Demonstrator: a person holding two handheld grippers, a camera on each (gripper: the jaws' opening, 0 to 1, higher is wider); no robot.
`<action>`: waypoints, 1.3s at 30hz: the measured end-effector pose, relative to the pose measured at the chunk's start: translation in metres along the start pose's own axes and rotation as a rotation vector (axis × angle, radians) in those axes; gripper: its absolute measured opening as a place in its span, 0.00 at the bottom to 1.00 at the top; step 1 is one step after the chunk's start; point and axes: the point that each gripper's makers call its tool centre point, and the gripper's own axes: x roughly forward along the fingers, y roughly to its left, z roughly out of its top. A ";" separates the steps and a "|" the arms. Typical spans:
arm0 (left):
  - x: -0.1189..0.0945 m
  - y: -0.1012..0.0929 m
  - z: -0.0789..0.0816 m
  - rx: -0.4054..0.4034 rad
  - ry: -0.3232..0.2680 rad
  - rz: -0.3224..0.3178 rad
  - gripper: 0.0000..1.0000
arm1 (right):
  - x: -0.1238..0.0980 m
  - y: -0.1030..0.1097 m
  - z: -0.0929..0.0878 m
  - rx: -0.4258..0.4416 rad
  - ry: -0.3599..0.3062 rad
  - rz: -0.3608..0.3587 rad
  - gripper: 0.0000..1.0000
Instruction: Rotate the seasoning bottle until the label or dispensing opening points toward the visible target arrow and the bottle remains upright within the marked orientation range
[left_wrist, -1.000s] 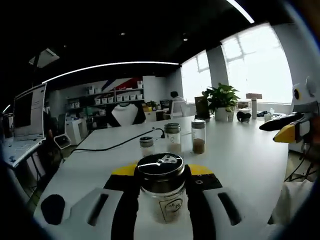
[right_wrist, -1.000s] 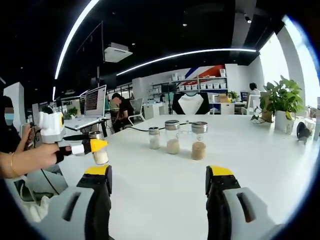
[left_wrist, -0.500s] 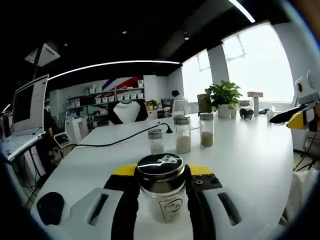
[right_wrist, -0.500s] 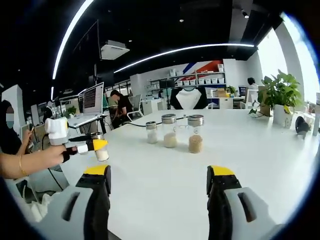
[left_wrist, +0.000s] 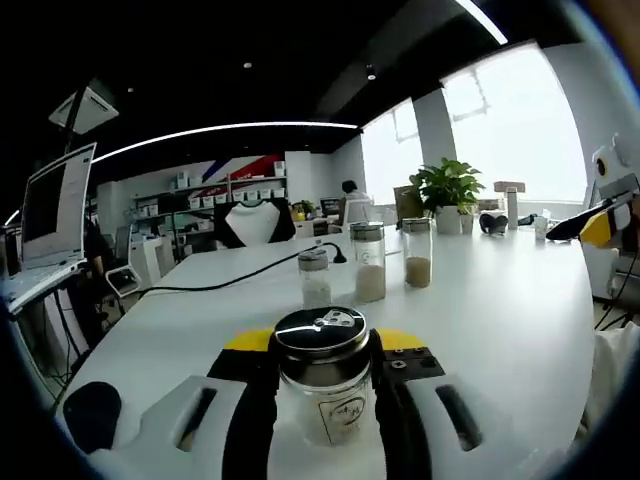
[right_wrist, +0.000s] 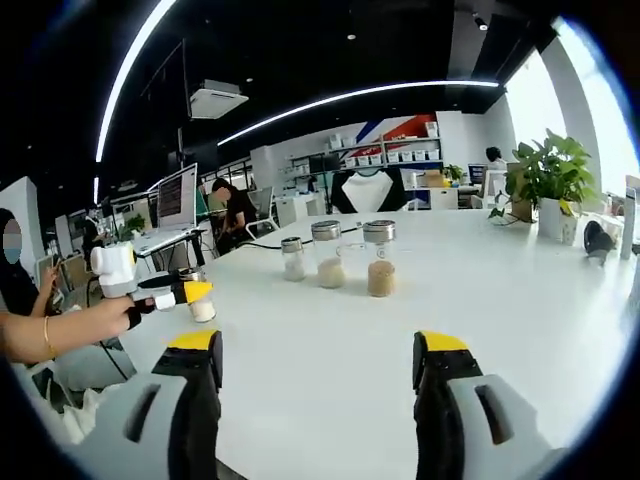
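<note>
Standing upright, seasoning bottle (left_wrist: 323, 375) clamped between left gripper (left_wrist: 322, 375) jaws

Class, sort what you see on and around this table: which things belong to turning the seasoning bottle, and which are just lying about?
In the job:
- seasoning bottle, clamped between the left gripper fingers
- right gripper, open and holding nothing

Lying about:
- three jars in a row on the white table
- black cable
- potted plant
- laptop
</note>
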 end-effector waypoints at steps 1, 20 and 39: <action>0.000 0.001 -0.001 -0.003 -0.001 0.000 0.37 | 0.000 0.000 0.000 0.000 -0.001 0.001 0.79; 0.001 0.003 -0.009 -0.034 -0.056 -0.028 0.37 | 0.003 0.011 0.001 -0.045 0.017 0.029 0.83; -0.002 0.002 -0.002 -0.058 -0.120 -0.046 0.39 | 0.003 0.013 0.001 -0.035 0.027 0.033 0.82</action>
